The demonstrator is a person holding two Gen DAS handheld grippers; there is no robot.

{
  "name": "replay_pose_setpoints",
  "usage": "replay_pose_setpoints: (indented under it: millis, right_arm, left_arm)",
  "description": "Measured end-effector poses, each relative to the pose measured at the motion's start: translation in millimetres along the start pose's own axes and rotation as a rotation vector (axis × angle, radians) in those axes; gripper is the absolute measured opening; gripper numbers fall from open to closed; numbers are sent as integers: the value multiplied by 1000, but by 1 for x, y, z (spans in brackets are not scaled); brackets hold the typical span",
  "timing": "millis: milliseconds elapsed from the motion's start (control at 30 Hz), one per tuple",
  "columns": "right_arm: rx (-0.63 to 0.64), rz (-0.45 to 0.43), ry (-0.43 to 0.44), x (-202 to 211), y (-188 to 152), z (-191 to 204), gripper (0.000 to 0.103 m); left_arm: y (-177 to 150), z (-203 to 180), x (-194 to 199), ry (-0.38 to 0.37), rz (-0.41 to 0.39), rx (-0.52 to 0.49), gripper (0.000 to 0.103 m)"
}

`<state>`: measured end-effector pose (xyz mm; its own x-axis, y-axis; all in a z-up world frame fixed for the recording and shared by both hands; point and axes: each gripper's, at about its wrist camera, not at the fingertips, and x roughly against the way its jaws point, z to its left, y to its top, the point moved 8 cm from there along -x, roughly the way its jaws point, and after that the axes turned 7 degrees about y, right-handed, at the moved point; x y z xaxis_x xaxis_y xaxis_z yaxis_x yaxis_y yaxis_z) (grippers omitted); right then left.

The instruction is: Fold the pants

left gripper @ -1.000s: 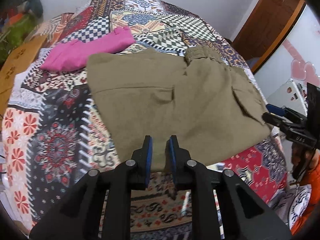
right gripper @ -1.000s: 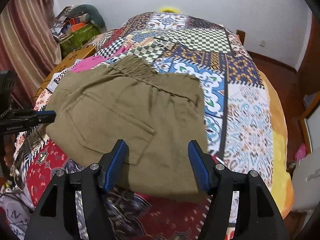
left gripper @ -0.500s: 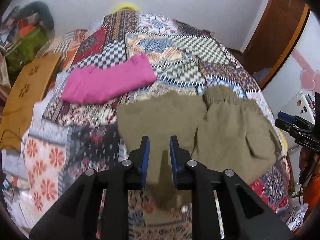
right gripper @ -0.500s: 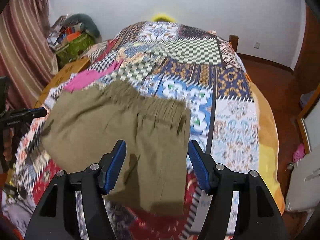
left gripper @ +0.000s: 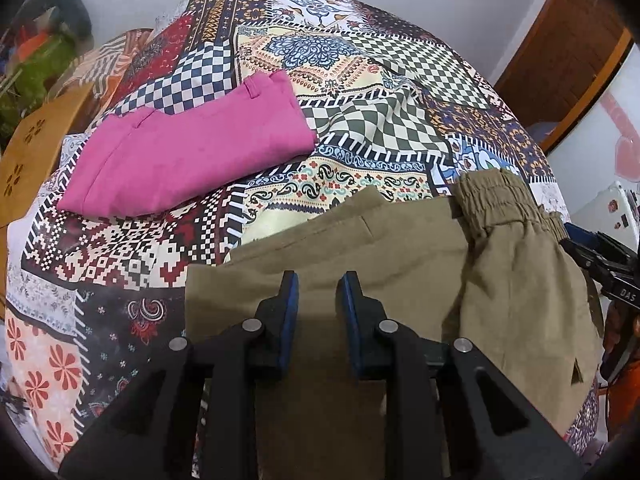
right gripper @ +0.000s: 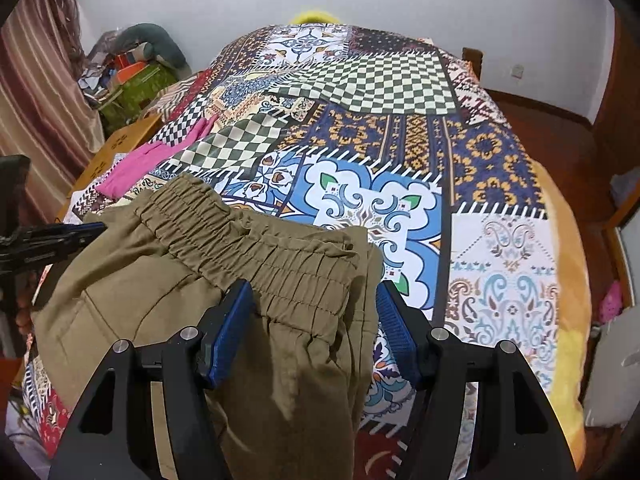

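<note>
Olive-brown pants (left gripper: 400,264) lie on the patchwork bed at its near edge, with the elastic waistband (right gripper: 256,248) bunched up toward the far side. My left gripper (left gripper: 318,304) hovers over the near part of the pants with a narrow gap between its blue pads, holding nothing. My right gripper (right gripper: 314,322) is open wide, its pads on either side of the waistband area, above the cloth. Each gripper shows at the edge of the other view: the right one in the left wrist view (left gripper: 600,256) and the left one in the right wrist view (right gripper: 52,236).
Folded pink pants (left gripper: 184,152) lie on the bed to the far left, also in the right wrist view (right gripper: 160,156). The patchwork bedspread (right gripper: 360,128) stretches away to the wall. A wooden board (left gripper: 28,156) and clutter stand left of the bed; a wooden door (left gripper: 560,52) is at right.
The olive pants have shifted toward the near edge of the bed and bunched up, with the waistband now raised. Both grippers have moved with them; their jaw openings look unchanged.
</note>
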<state>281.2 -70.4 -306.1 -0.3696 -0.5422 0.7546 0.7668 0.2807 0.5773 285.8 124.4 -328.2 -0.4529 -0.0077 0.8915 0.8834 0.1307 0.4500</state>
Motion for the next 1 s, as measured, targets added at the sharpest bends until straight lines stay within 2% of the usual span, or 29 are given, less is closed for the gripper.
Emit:
replay_pose_setpoints:
  millis: [100, 200, 233, 333, 433, 533, 633, 767, 1000]
  right_arm:
    - [1, -4, -20, 8, 3, -3, 60]
    - [12, -23, -50, 22, 7, -4, 60]
    - [12, -31, -49, 27, 8, -4, 60]
    - [7, -32, -32, 39, 6, -2, 60]
    - [7, -27, -11, 46, -3, 5, 60]
    - [-11, -5, 12, 44, -14, 12, 60]
    - [-63, 23, 50, 36, -28, 14, 61]
    - [-142, 42, 90, 27, -44, 7, 69]
    - [-187, 72, 156, 15, -47, -1, 79]
  left_arm:
    - [1, -1, 7, 30, -7, -15, 22]
    - [-1, 5, 24, 31, -26, 11, 23]
    - [-2, 7, 29, 26, -35, 21, 28]
    - [-8, 16, 50, 9, -74, 56, 54]
    - [-18, 21, 68, 13, -111, 67, 58]
    - [-32, 22, 72, -4, -97, 81, 66]
    - [-49, 21, 65, -25, -47, 100, 67]
    - [-70, 23, 48, -45, 15, 147, 67]
    - [-65, 8, 42, -70, 20, 121, 67]
